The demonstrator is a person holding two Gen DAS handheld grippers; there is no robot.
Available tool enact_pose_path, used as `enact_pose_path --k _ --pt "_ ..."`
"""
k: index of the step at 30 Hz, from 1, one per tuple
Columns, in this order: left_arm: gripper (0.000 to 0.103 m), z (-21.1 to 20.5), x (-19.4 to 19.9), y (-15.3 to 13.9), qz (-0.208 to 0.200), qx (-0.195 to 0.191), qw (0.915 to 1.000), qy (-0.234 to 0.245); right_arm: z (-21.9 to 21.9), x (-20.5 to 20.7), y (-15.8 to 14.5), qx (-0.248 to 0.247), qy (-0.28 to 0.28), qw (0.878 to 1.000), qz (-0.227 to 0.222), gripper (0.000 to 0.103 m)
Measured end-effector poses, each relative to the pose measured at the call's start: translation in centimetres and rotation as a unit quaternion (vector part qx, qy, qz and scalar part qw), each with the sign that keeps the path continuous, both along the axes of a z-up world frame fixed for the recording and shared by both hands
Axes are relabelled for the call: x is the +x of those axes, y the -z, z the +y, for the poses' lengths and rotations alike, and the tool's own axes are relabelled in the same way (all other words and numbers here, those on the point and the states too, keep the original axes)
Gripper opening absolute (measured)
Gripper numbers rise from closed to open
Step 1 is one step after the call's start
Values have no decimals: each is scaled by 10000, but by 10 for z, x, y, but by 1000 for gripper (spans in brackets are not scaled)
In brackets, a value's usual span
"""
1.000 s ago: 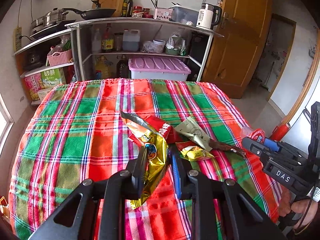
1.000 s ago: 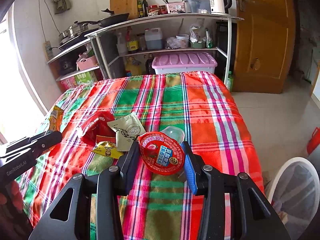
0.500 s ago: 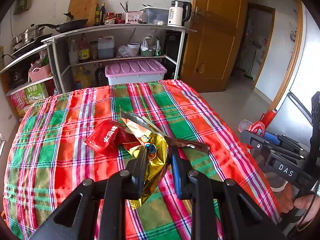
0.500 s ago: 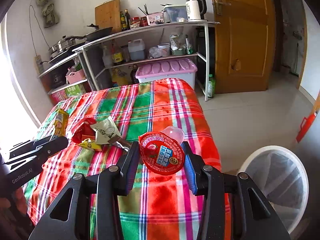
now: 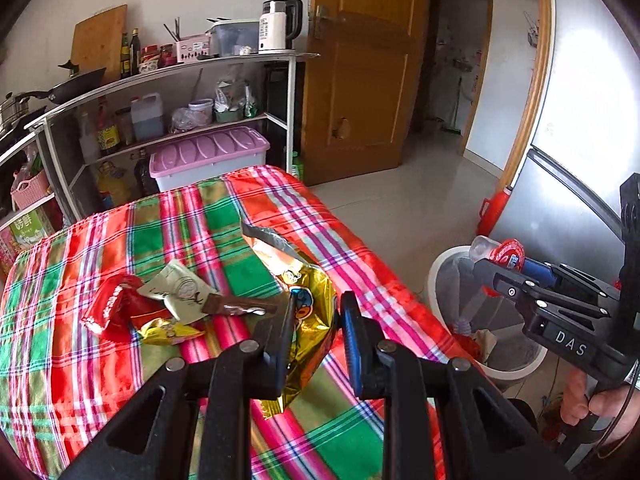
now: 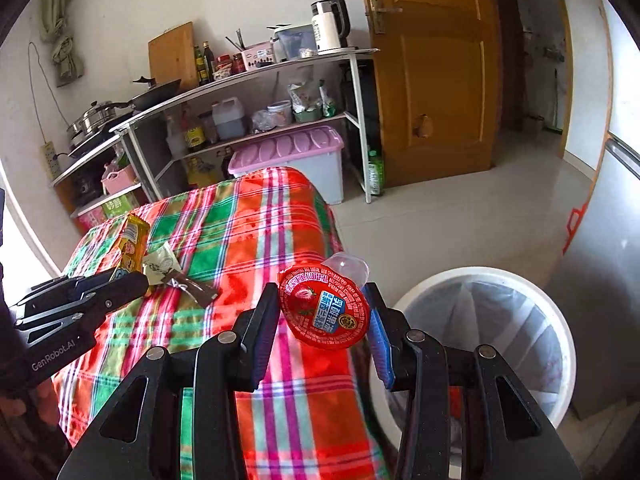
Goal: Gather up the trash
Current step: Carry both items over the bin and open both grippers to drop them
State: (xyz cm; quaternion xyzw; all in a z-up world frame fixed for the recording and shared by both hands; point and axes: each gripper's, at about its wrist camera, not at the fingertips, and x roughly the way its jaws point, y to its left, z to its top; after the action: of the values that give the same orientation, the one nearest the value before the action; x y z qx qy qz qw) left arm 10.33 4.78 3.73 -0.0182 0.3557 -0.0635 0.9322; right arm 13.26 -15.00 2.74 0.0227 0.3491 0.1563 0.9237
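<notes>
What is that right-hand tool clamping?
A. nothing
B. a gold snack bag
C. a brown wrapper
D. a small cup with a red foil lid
D: the right gripper has its jaws closed on the red-lidded cup, beside the white bin.

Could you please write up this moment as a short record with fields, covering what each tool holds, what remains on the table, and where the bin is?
left tool: shut on gold snack bag
right tool: shut on red-lidded jelly cup
trash bin: white, lined, on the floor past the table's edge, beside the right tool
left on plaid tablecloth: red wrapper, pale sachet, brown wrapper, yellow wrapper
status: both items held, not yet dropped in
</notes>
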Motion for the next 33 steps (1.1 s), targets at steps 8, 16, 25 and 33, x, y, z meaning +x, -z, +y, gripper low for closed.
enact_pose_path --k 8,16,25,33 --pt "24 -63 15 4 136 -45 9977 657 -63 -5 4 -69 616 9981 71 43" --pt "25 -123 29 21 406 -157 9926 1138 -113 -9 21 -267 1080 9934 296 43" --pt "25 -161 40 42 712 -73 9884 1339 -153 -7 45 -258 1367 9883 627 43" --pt "25 -177 46 56 864 118 9869 1356 -171 0 69 -293 1447 9846 936 43"
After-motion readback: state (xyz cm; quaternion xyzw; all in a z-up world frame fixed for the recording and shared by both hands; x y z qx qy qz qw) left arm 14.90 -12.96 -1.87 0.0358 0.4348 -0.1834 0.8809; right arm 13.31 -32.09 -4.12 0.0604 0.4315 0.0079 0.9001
